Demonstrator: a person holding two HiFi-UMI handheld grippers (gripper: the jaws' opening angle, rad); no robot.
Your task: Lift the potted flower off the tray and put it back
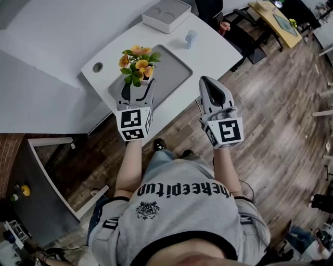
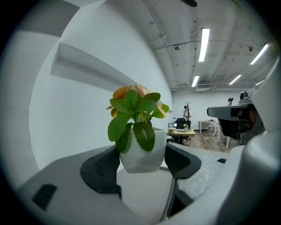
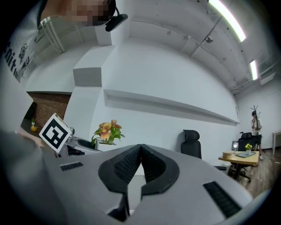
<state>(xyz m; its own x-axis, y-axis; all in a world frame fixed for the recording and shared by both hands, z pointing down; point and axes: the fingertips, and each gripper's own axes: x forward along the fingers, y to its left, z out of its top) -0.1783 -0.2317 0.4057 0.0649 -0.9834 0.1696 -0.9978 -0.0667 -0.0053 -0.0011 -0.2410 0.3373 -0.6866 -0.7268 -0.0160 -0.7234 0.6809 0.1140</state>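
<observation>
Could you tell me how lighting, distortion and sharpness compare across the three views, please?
Head view: even light, sharp, floorboards bowed at the edges. Left gripper view: fisheye with black corners, ceiling light glaring, potted flower crisp. Right gripper view: same fisheye, strip light blown out.

Smooth matt white pot [image 2: 142, 156]; speckled matt grey tray [image 1: 174, 70]; wood-plank floor [image 1: 270, 114].

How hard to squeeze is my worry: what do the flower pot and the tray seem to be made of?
The pot is white and smooth, with faceted walls and a soft sheen. It looks like glazed ceramic or hard plastic, and the look leaves that open. The tray is flat grey with a matte, glare-free face, rounded corners and a low rim. It is probably moulded plastic, possibly coated metal.
</observation>
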